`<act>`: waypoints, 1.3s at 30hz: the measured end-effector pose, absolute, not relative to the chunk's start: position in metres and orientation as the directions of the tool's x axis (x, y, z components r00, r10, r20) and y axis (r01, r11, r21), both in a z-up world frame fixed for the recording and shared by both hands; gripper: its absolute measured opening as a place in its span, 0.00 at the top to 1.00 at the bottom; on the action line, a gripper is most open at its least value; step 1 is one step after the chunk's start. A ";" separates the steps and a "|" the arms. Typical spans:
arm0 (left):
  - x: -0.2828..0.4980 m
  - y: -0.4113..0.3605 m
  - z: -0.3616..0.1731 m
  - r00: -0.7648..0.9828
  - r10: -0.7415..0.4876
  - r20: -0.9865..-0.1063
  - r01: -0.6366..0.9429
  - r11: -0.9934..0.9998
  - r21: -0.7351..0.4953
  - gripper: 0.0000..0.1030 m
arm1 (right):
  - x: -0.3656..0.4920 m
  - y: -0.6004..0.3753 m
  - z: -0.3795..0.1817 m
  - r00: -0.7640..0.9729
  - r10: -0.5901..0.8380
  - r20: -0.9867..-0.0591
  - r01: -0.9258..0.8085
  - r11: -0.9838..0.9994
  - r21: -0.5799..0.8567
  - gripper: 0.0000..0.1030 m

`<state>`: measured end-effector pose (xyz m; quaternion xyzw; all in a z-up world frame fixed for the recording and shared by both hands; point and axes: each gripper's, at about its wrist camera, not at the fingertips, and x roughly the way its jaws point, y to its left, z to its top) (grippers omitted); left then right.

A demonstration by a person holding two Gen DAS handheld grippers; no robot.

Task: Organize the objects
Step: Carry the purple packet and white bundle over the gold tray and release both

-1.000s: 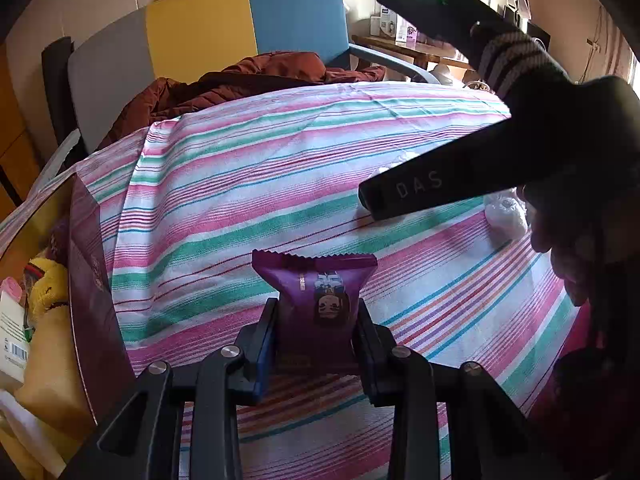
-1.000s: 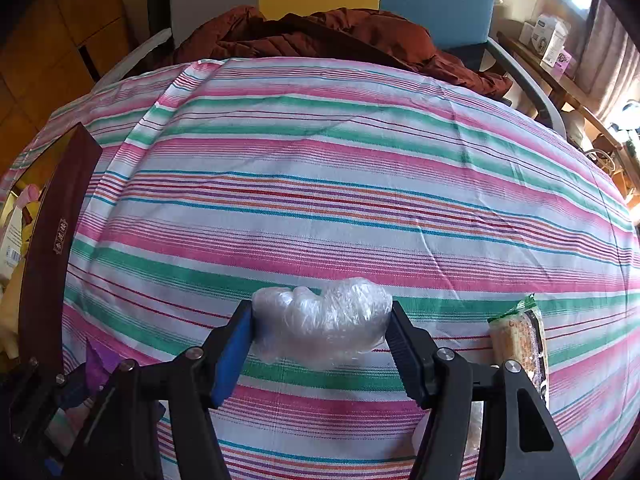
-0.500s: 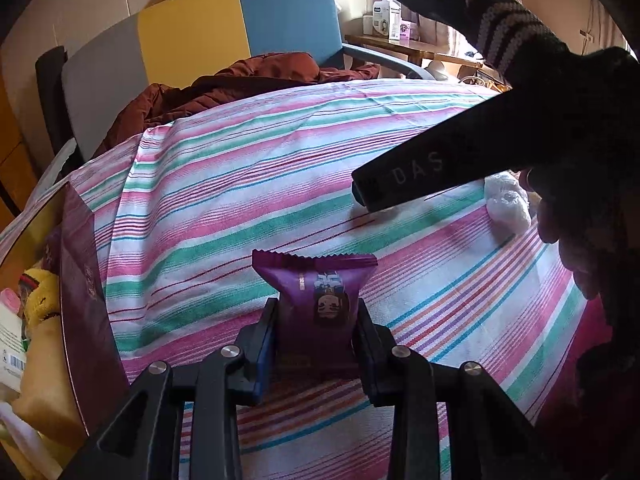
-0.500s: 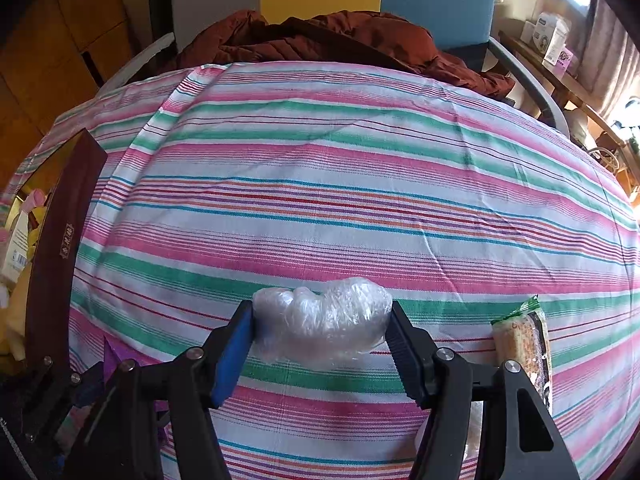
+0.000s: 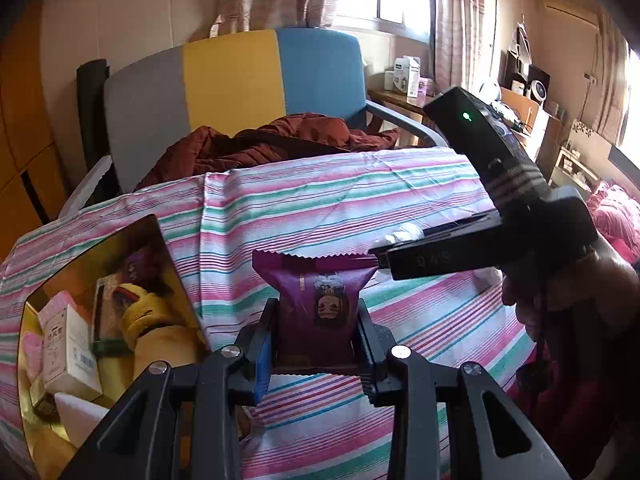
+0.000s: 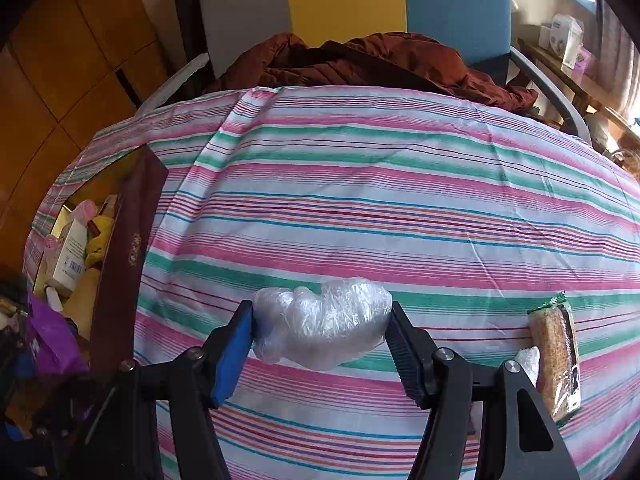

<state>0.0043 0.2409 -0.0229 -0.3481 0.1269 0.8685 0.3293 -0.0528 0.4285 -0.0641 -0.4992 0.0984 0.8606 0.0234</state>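
The left gripper [image 5: 316, 334] has its jaws squeezed tight on a purple packet [image 5: 318, 300]. The right gripper [image 6: 322, 338] – at 3 o'clock from it – pinches a clear plastic bundle [image 6: 320, 322], a hand [image 5: 568, 292] holding its handle.

Purple snack packet [image 5: 318, 308] upright, pinched above striped cloth; crumpled clear plastic bundle [image 6: 322, 322] likewise pinched.
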 end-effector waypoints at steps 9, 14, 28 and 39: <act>-0.025 0.145 0.002 -0.638 0.414 -0.650 -0.478 -0.874 -0.088 0.67 | -0.051 0.375 -0.032 -0.572 -0.112 -0.813 -0.070 -0.980 0.185 0.37; -0.044 0.086 0.000 -0.678 0.332 -0.655 -0.334 -0.934 -0.127 0.67 | -0.056 0.330 -0.009 -0.611 -0.178 -0.771 0.027 -0.979 0.204 0.37; -0.067 -0.002 -0.024 -0.622 0.369 -0.691 -0.179 -0.926 -0.333 0.67 | -0.075 0.224 -0.003 -0.570 -0.329 -0.753 0.265 -0.941 0.210 0.35; -0.089 0.010 -0.019 -0.578 0.467 -0.669 -0.223 -0.879 -0.421 0.66 | -0.083 0.197 -0.020 -0.544 -0.310 -0.780 0.295 -0.941 0.168 0.34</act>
